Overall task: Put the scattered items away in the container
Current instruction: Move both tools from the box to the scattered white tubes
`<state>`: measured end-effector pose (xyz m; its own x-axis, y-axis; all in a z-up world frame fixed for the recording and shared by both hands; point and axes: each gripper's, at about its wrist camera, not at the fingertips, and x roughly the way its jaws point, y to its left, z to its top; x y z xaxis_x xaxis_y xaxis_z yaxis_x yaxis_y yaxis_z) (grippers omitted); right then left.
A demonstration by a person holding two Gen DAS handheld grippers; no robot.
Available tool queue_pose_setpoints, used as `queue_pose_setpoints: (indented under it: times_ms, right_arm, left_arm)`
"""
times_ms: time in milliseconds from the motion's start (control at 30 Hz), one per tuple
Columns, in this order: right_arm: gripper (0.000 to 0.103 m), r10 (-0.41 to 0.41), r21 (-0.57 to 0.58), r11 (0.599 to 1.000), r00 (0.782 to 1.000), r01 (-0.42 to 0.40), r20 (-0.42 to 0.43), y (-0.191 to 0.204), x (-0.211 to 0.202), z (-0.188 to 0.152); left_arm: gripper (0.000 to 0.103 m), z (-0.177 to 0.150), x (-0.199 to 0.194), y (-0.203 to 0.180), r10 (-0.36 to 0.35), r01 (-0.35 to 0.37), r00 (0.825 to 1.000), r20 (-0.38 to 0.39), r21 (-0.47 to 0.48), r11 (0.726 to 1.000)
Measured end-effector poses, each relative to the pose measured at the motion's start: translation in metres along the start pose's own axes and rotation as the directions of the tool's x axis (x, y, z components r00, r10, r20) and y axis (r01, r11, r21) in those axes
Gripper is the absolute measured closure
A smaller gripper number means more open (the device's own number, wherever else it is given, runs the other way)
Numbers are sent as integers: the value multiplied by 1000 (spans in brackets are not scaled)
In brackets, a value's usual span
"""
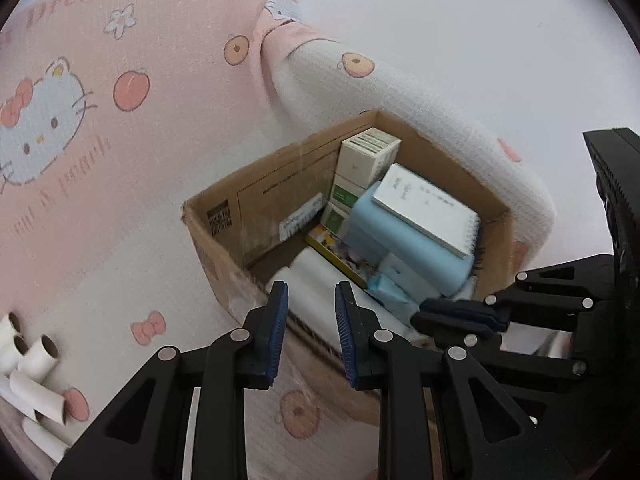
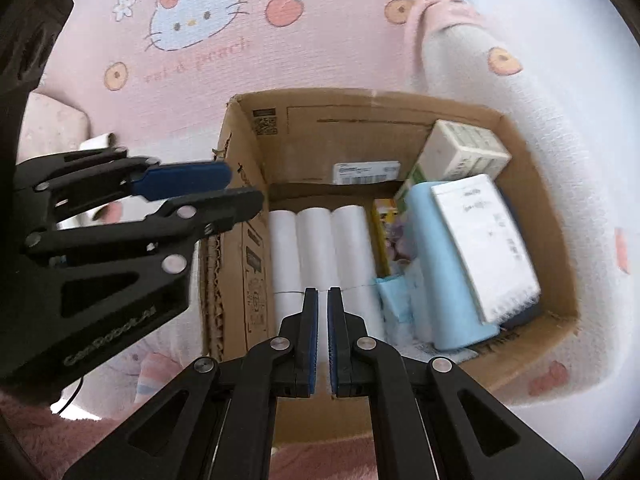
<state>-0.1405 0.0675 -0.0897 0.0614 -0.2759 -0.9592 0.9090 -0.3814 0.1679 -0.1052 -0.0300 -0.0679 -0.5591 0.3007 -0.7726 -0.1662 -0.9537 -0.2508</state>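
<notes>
Far off to the left of my left hand-held gripper (image 1: 311,312), a loose heap of bare cardboard tubes (image 1: 34,376) lies on the pink cartoon-print blanket (image 1: 120,160). My left hand-held gripper hangs over the near-left rim of the cardboard box (image 1: 224,240) with its blue pads a clear gap apart and nothing between them. Ahead of it, inside the box, white rolls (image 2: 320,252) lie side by side along the left part of the floor. Just right of them stands a yellow printed carton (image 2: 384,236), then a pale blue block (image 2: 436,264) with a white spiral notebook (image 2: 484,240) resting tilted on top, and small cream boxes (image 2: 460,152) stacked in the far right corner. My right hand-held gripper (image 2: 323,320) sits over the near edge of the box above the rolls, its jaws nearly together with only a thin slit showing, holding nothing.
</notes>
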Motion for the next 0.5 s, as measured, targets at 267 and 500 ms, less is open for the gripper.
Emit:
queue_pose_setpoints:
  times_ms: [267,500]
  right_arm:
    - [103,-52,-89,994,991,63,124,55,-35,2]
    - [103,58,-213,977,961,1,270,101,-35,14]
  left_arm:
    - [76,-45,-33,47,166,-162,985,53,-62,985]
    - [76,-100,-56,125,263,-262,964,-35,-286,922]
